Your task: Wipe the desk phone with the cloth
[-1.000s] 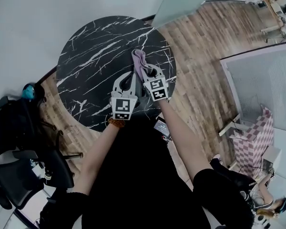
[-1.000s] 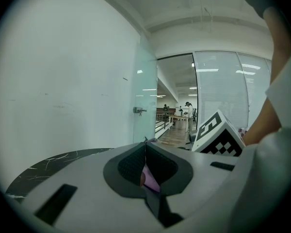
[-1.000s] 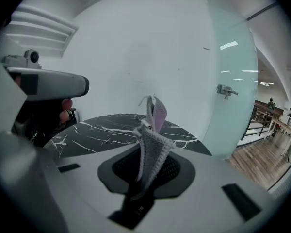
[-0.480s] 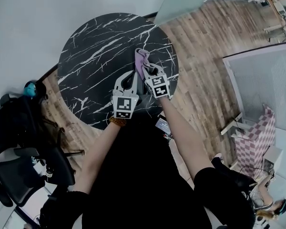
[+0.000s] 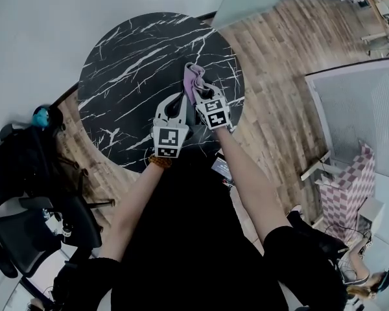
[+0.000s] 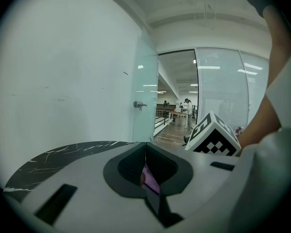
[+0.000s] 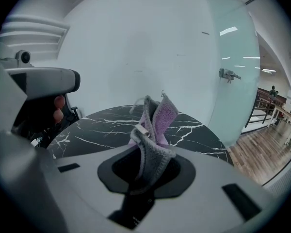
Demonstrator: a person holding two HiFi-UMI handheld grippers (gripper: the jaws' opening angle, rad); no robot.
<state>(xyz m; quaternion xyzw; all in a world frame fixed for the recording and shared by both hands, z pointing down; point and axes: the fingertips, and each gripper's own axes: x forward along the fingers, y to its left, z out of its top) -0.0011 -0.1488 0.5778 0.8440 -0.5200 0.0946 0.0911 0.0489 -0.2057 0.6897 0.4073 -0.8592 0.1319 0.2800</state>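
Note:
No desk phone shows in any view. A purple and grey cloth (image 5: 193, 80) stands up from my right gripper (image 5: 200, 97), which is shut on it over the near right part of the round black marble table (image 5: 129, 63). In the right gripper view the cloth (image 7: 155, 125) rises folded from between the jaws of the right gripper (image 7: 148, 164). My left gripper (image 5: 179, 100) is close beside it on the left, with its jaws together. In the left gripper view the left gripper (image 6: 145, 147) is shut, and a pink sliver shows low behind the jaws.
The tabletop (image 7: 102, 130) is bare apart from the cloth. A wall runs behind it and a glass partition (image 7: 233, 72) is to the right. Black office chairs (image 5: 26, 238) stand at the left, wooden floor (image 5: 272, 63) at the right, and a pink checkered box (image 5: 343, 186) farther right.
Both grippers and the cloth stay together at the same spot on the table. Only the head view has shifted slightly.

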